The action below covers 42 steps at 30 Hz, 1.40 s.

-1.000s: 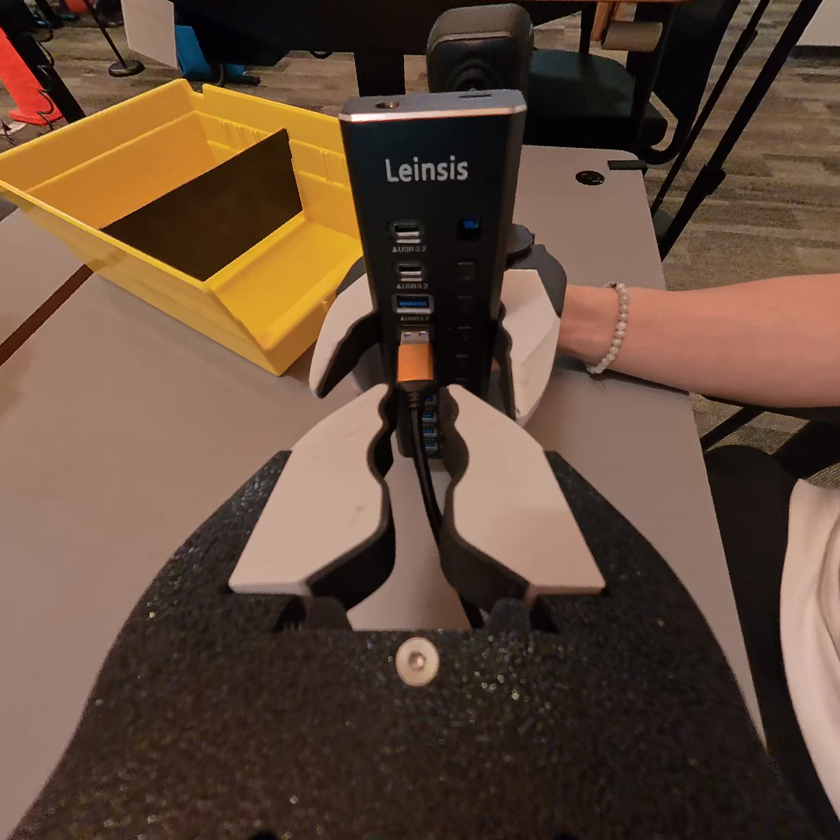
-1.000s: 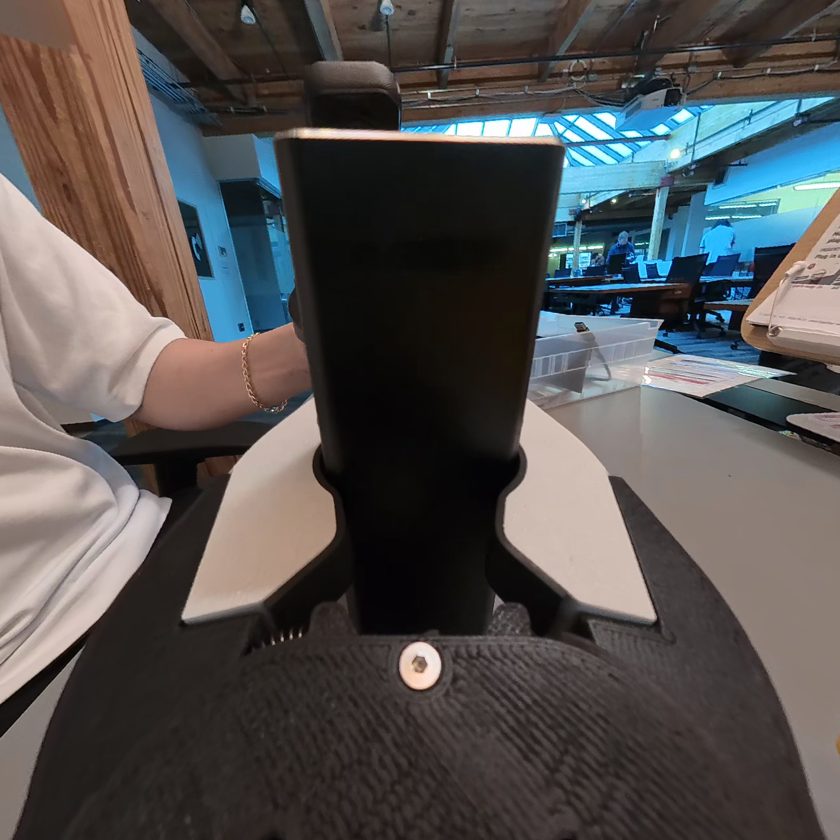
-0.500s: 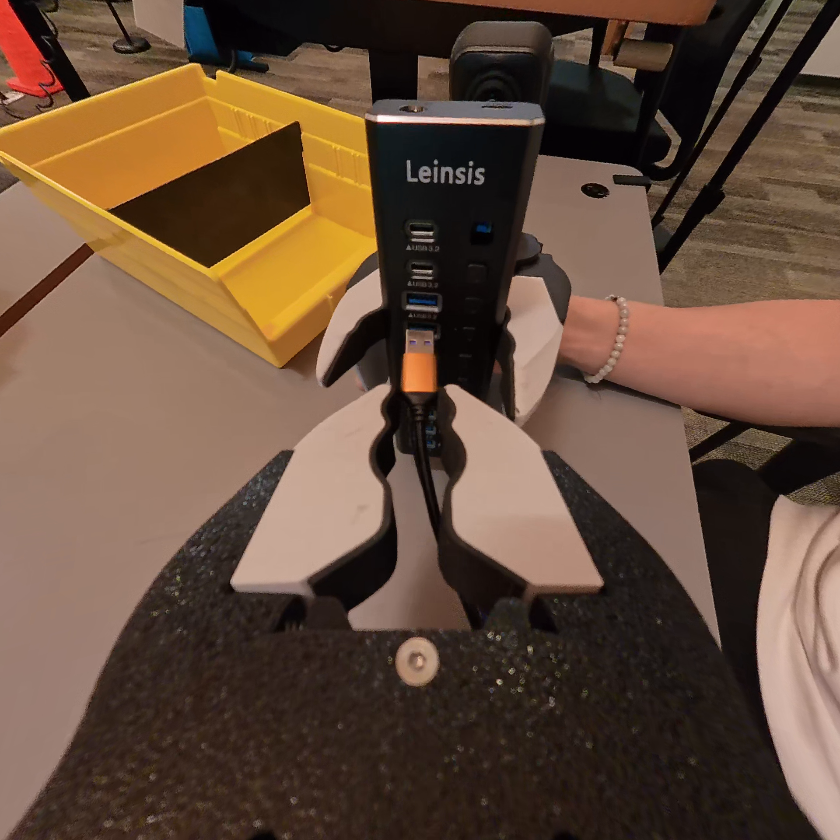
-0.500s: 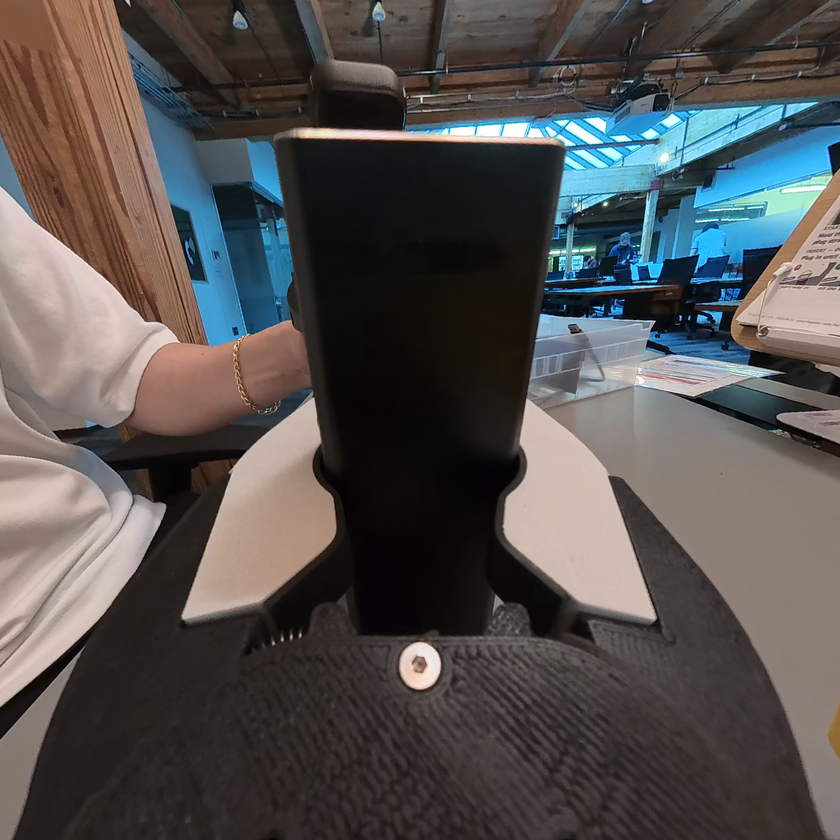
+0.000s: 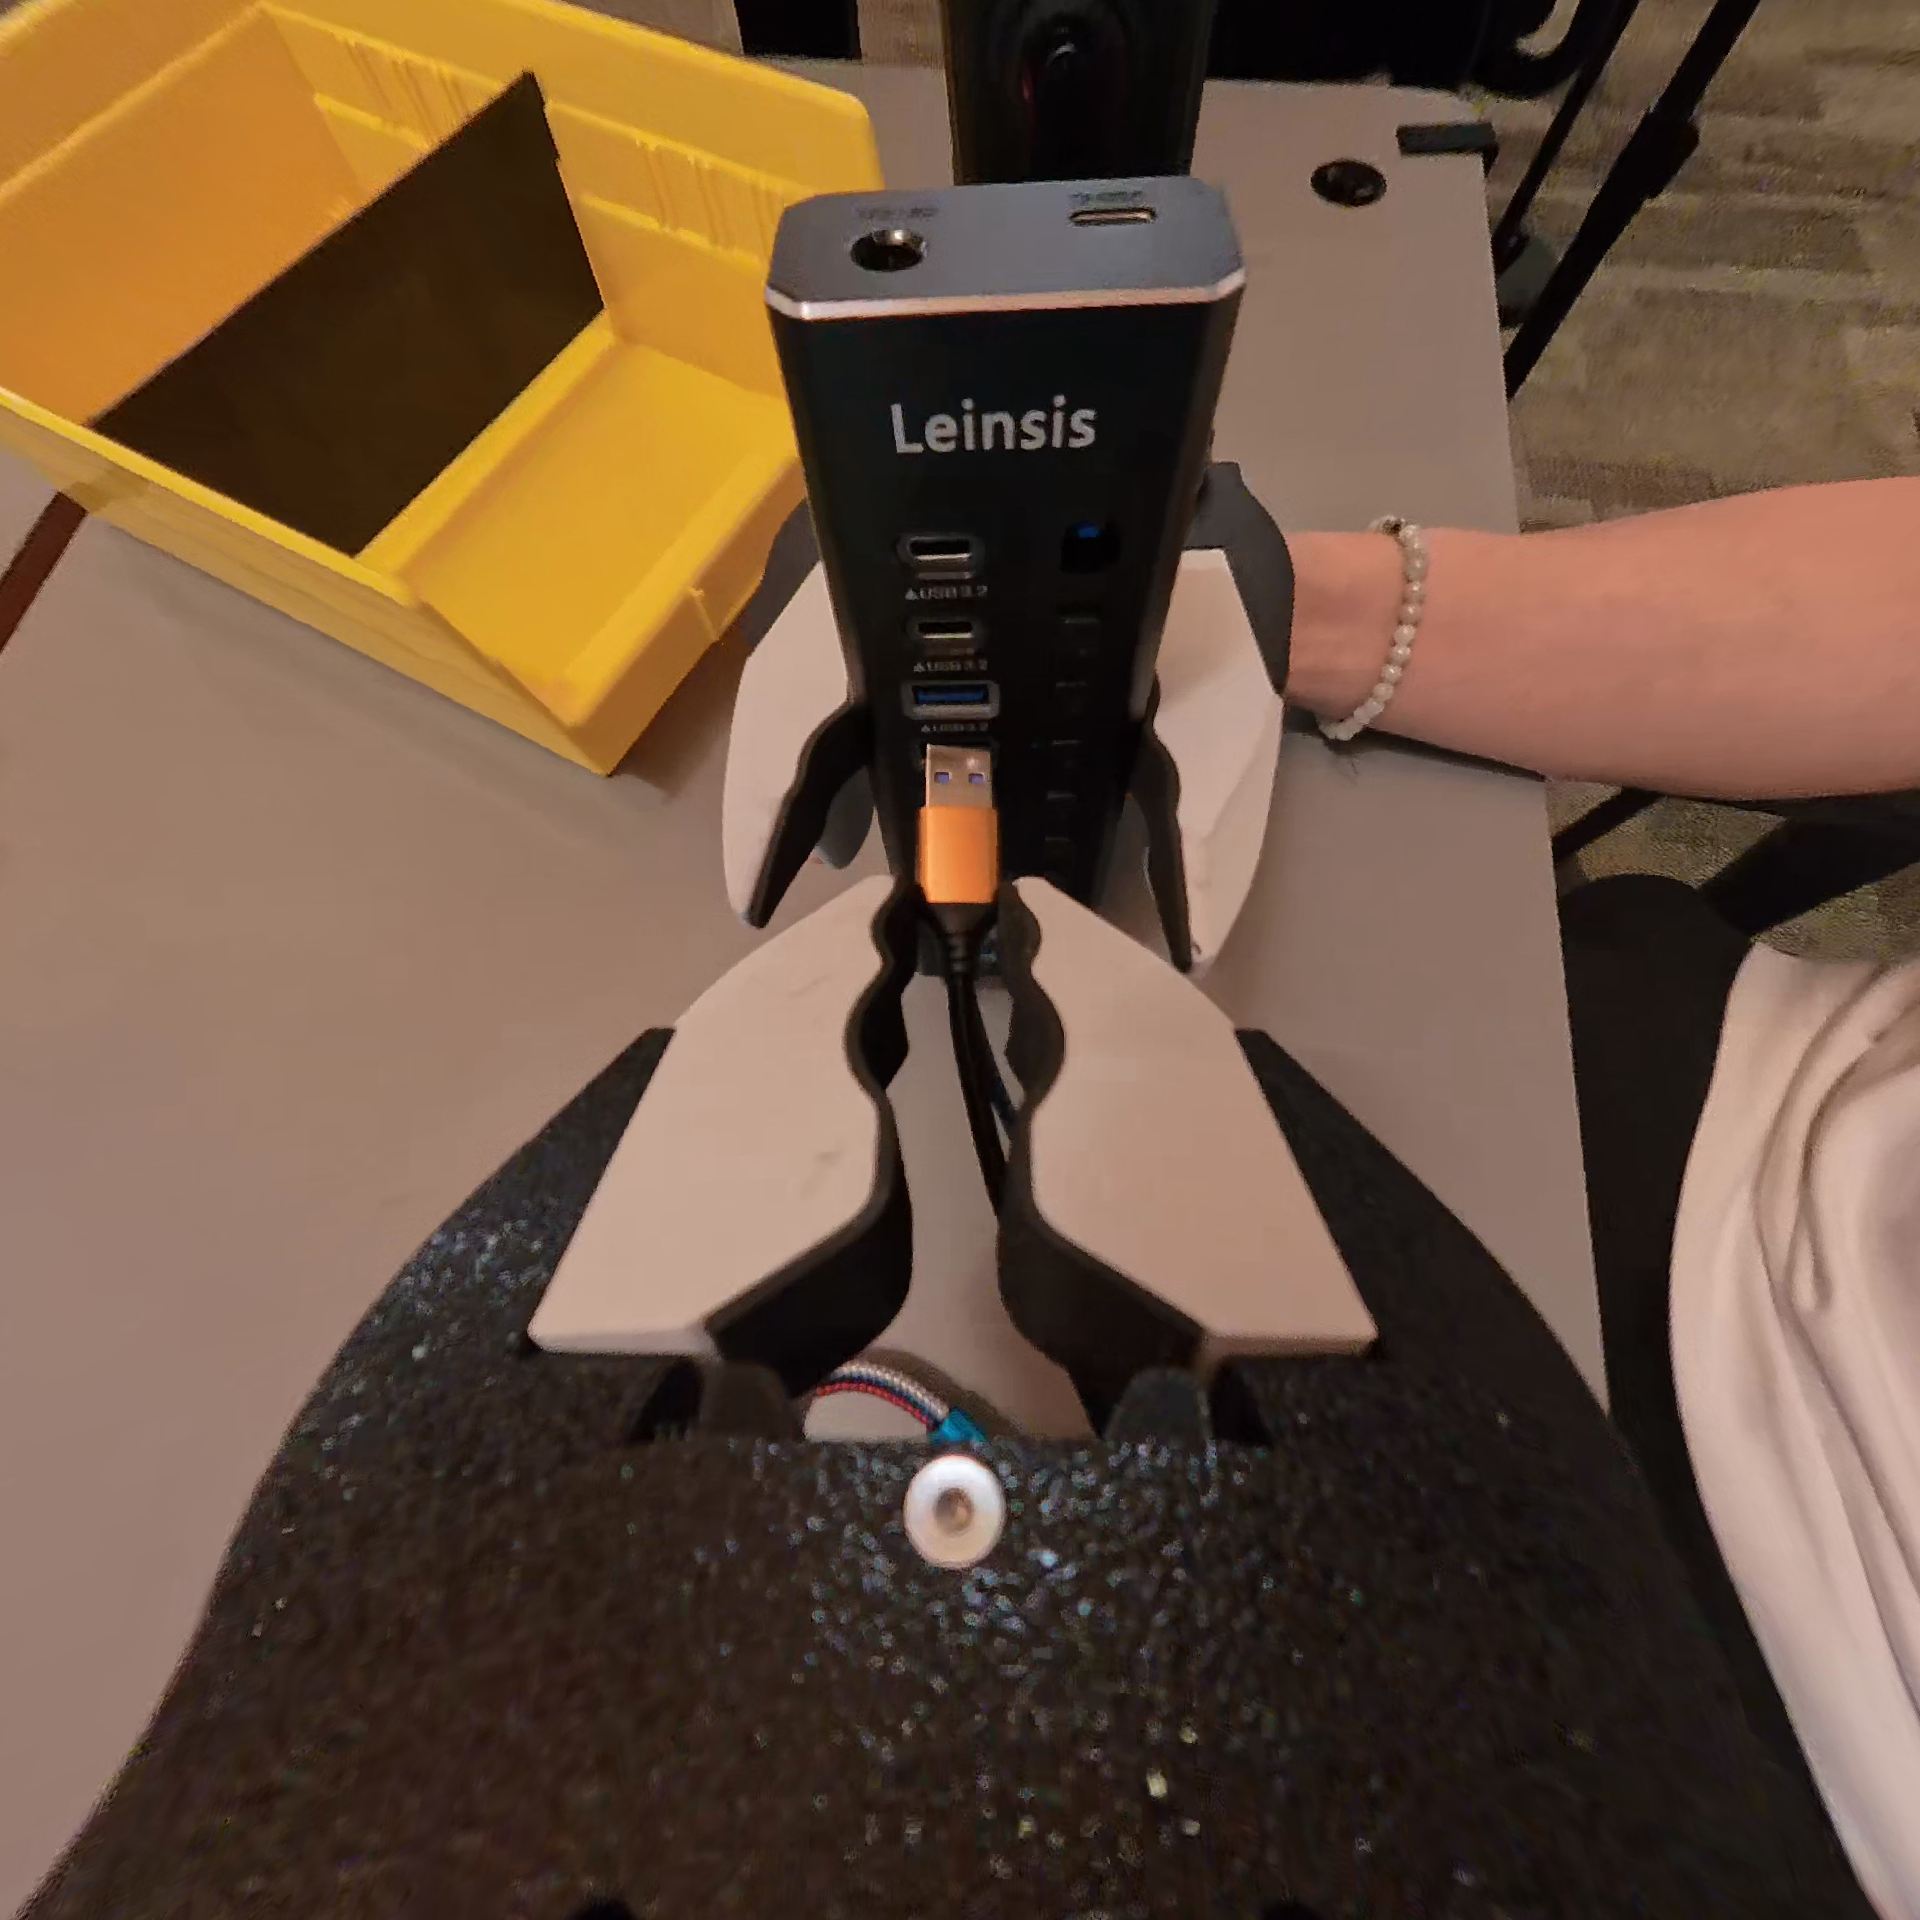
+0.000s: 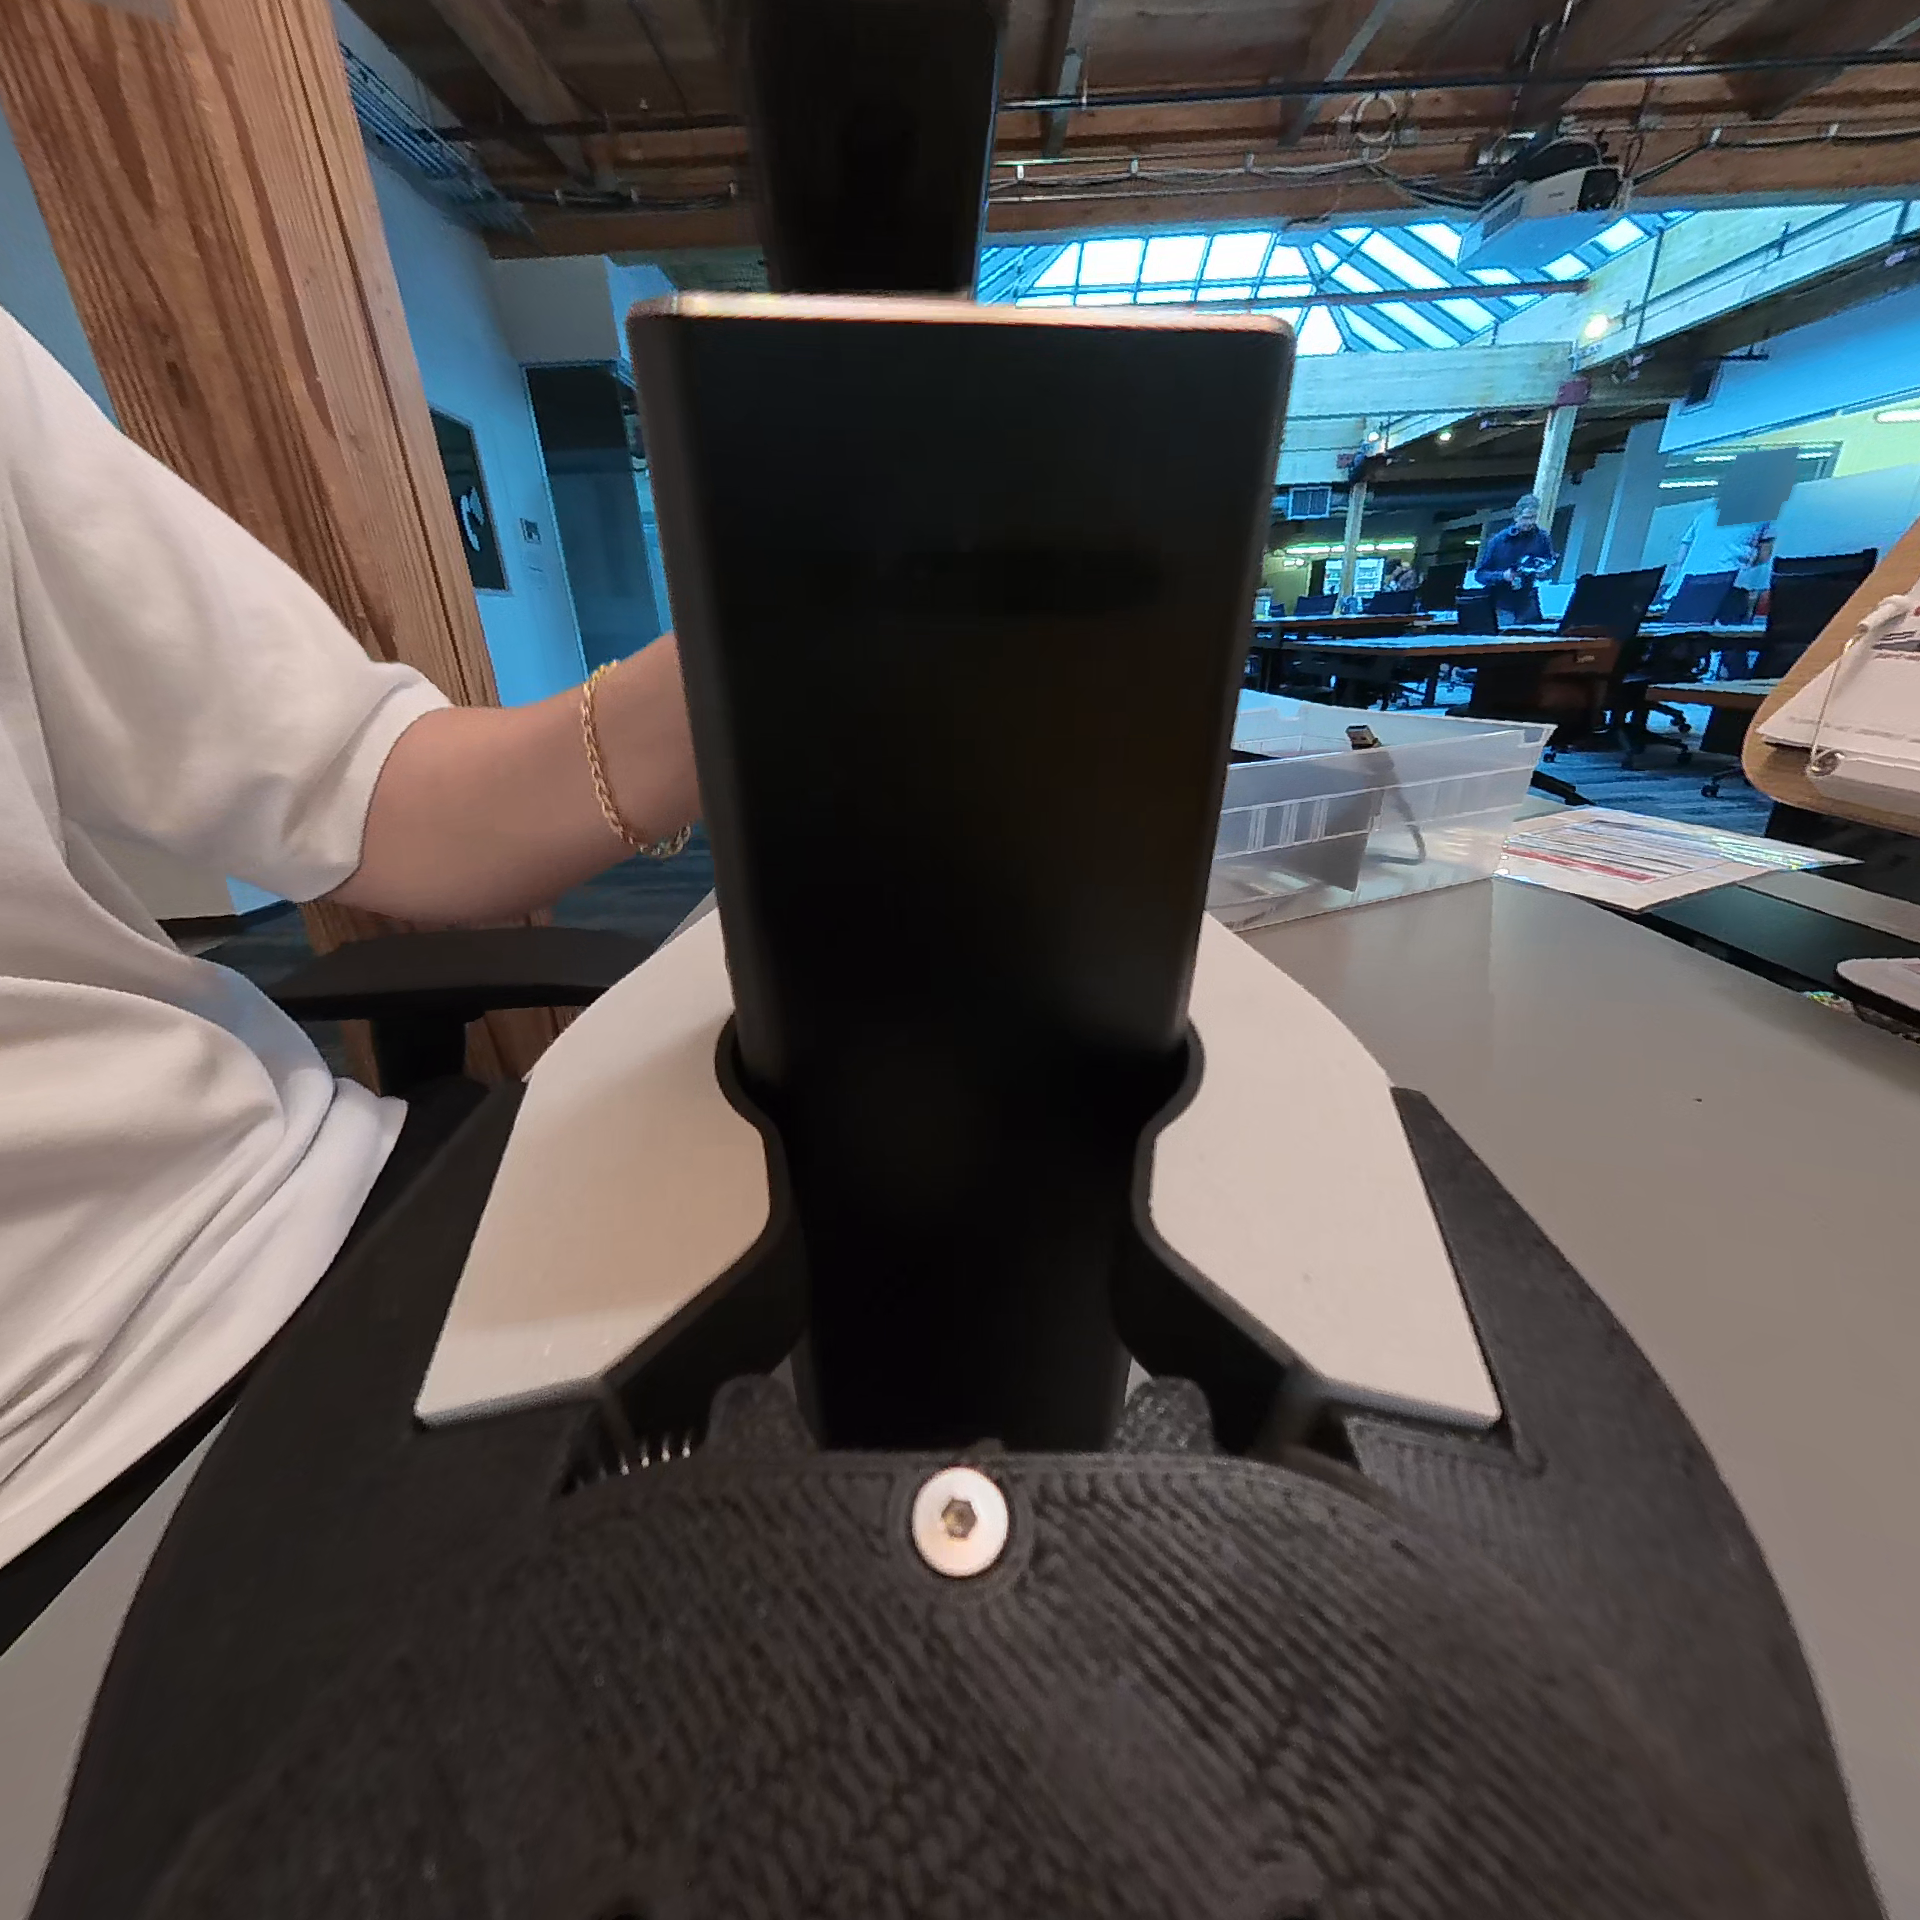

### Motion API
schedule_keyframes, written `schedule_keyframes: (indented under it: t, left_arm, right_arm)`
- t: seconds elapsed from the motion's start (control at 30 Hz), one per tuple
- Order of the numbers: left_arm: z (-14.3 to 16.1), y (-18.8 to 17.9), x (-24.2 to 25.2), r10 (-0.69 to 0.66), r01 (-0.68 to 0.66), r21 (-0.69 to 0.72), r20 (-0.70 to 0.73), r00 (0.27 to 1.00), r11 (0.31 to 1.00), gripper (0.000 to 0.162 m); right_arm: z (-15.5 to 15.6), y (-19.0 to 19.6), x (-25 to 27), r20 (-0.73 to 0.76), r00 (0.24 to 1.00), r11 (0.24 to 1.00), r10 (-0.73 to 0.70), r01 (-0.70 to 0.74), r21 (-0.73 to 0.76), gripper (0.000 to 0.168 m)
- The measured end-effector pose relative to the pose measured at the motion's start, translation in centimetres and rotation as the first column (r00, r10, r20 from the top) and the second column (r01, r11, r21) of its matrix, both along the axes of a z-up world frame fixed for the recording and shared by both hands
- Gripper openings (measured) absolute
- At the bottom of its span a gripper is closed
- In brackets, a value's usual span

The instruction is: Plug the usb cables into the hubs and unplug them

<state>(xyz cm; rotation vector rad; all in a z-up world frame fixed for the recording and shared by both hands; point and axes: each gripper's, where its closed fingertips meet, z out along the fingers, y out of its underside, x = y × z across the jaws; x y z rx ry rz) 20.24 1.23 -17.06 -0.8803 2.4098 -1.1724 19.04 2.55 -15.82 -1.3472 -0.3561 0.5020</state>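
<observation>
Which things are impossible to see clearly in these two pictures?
- Left wrist view: the lowest ports of the hub are hidden behind the orange plug and the left gripper.
- Left wrist view: the black cable runs under the gripper body.
- Right wrist view: the hub's dark back hides its ports, the plug and the left gripper.

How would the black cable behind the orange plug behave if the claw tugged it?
The cable curves between the left claw fingers, so probably floppy. The orange plug looks rigid, likelier to transmit a pull.
</observation>
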Motion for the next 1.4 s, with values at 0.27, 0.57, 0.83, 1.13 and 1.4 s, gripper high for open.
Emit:
schedule_keyframes:
  t: [0.27, 0.57, 0.83, 1.13, 1.4]
  left_arm:
    - [0.0, 0.1, -0.2, 0.104, -0.105, 0.01, -0.234, 0.967, 0.994, 0.014]
    - [-0.2, 0.2, -0.7, 0.113, -0.1, 0.057, -0.338, 0.934, 0.993, 0.014]
    - [1.2, -0.4, 0.5, 0.061, -0.051, 0.086, -0.119, 0.991, 0.995, 0.014]
    - [1.6, -0.4, 1.5, 0.063, -0.055, -0.081, 0.105, 0.992, 0.995, 0.014]
    - [1.1, -0.4, 1.6, 0.055, -0.058, 0.02, 0.13, 0.99, 0.998, 0.014]
  right_arm:
    - [-0.1, 0.2, 0.1, -0.001, 1.0, 1.0, -0.013, 0.013, -0.008, 0.073]
    - [-0.5, 0.5, -0.4, 0.034, 0.999, 0.999, -0.004, 0.005, -0.035, 0.073]
    - [0.1, 0.1, 0.3, -0.014, 1.0, 1.0, -0.018, 0.018, 0.005, 0.073]
    - [0.0, 0.5, 1.0, -0.043, 0.998, 0.998, -0.053, 0.053, -0.018, 0.073]
    - [0.1, 0.5, 0.9, -0.062, 0.997, 0.999, -0.049, 0.047, -0.021, 0.073]
